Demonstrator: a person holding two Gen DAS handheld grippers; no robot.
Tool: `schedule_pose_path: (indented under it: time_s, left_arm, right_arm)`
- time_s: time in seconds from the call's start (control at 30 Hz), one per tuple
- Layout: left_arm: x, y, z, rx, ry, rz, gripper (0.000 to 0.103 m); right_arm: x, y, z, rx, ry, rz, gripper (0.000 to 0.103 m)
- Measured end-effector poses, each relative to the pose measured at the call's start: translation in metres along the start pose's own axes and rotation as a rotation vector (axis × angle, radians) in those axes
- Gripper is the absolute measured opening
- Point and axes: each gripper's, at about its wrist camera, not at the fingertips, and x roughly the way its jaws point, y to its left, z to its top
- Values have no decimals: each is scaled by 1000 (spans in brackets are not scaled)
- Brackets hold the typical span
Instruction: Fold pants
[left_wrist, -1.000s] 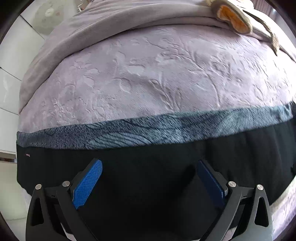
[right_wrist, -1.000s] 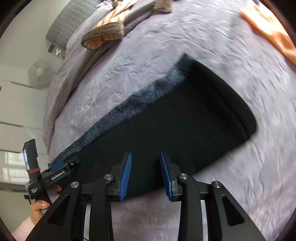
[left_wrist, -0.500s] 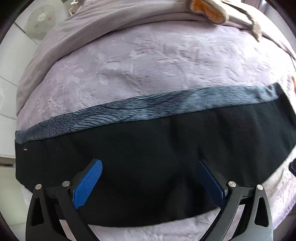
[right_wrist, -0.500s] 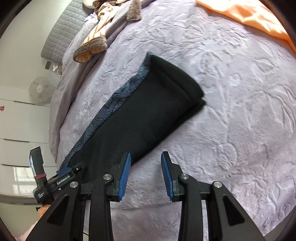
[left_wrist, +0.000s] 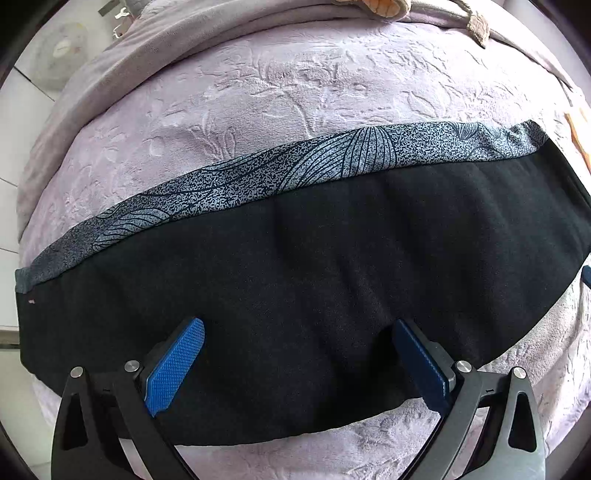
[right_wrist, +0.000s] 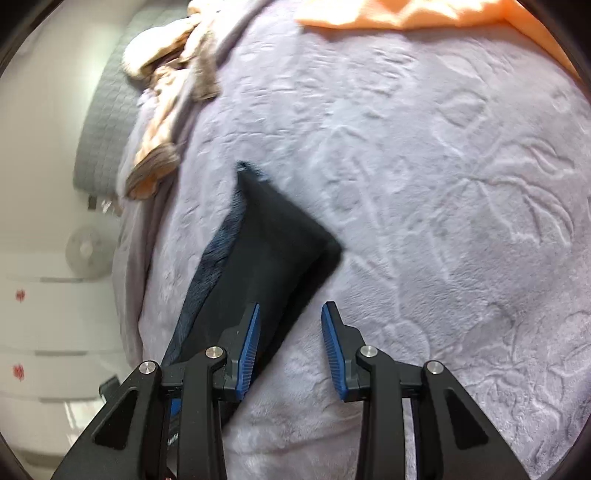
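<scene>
Bare bedspread (right_wrist: 443, 221) lies right of the folded pants (right_wrist: 273, 251); crumpled clothes (right_wrist: 166, 122) crowd the far left, orange cloth (right_wrist: 406, 14) the far edge.

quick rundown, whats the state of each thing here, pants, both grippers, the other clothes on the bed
pants: folded into a long strip, lying flat on the blanket, patterned grey band along the far edge
left gripper: open wide, empty, over the pants
right gripper: open, empty, near the pants' edge
blanket: spread over the bed
orange garment: lying loose
striped garment: crumpled
</scene>
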Motion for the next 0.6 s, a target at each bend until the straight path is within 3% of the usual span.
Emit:
schedule_pose_path:
  time_s: [0.1, 0.2, 0.47, 0.6]
  left_arm:
    - [2, 0, 2, 8, -3, 5, 102]
    - [1, -4, 4, 7, -3, 12, 102]
    - [-1, -5, -1, 9, -6, 8, 102]
    - [3, 3, 0, 8, -8, 3, 102]
  right_arm:
    - [0, -5, 1, 45, -25, 35, 37]
    - [-1, -12, 3, 53, -39, 93, 48]
    - [24, -18, 14, 91, -13, 222, 50]
    - [27, 11, 17, -30, 14, 331, 50]
